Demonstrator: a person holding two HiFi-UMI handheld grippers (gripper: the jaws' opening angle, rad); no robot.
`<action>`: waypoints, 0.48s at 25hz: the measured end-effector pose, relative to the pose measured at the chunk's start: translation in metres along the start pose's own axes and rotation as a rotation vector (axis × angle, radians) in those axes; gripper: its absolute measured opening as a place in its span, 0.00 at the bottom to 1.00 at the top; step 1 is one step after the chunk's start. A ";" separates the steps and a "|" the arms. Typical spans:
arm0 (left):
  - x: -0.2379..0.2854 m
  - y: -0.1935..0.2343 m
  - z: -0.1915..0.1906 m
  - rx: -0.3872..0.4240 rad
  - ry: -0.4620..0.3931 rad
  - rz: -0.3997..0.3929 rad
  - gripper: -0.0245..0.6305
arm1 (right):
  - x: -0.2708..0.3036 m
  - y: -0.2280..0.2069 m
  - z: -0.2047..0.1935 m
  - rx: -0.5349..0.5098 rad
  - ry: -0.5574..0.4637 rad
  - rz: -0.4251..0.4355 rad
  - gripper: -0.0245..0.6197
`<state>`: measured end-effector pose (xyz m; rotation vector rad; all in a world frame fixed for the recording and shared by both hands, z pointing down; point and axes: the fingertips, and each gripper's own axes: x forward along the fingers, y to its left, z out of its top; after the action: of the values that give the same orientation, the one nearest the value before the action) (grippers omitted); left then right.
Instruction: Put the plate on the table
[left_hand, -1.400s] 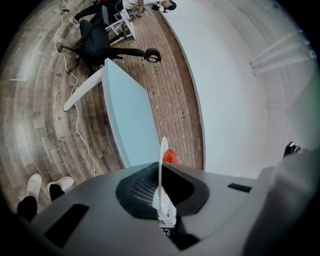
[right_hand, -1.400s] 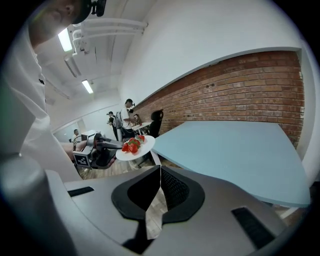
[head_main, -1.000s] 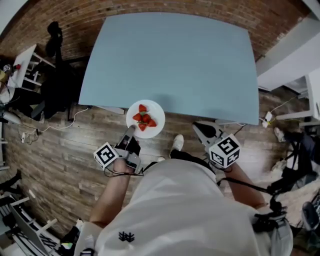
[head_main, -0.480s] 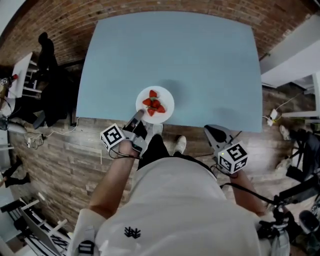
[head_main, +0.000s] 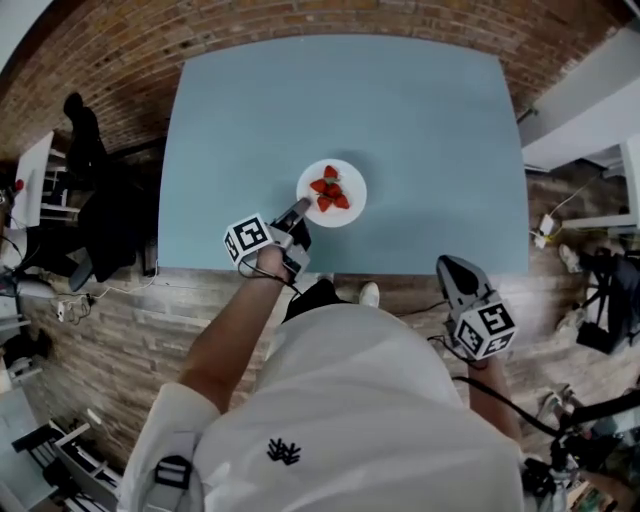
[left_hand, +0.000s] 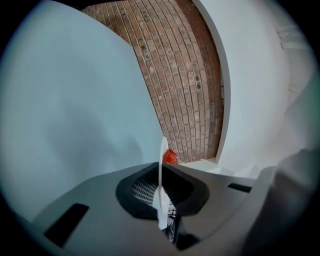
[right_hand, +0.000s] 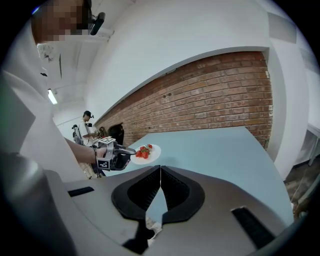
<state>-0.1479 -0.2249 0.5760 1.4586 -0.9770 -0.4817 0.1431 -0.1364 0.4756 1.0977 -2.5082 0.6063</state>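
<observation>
Plate, pinched by left claw, has moved over table.

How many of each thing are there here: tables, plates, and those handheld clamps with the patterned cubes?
table: 1
plate: 1, carrying strawberries too small to count
grippers: 2, the left gripper shut on the plate's rim, the right gripper shut and empty
Total: 4, strawberries left out
</observation>
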 end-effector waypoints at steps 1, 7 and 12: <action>0.006 0.003 0.007 0.001 0.012 -0.004 0.05 | 0.003 0.001 0.003 0.007 -0.001 -0.013 0.05; 0.051 0.029 0.045 0.000 0.072 0.002 0.05 | 0.020 0.007 0.009 0.042 0.020 -0.093 0.05; 0.087 0.050 0.062 -0.012 0.110 0.005 0.05 | 0.023 0.006 0.012 0.093 0.036 -0.144 0.05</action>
<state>-0.1625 -0.3261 0.6358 1.4562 -0.8887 -0.3995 0.1223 -0.1527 0.4739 1.2767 -2.3665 0.7002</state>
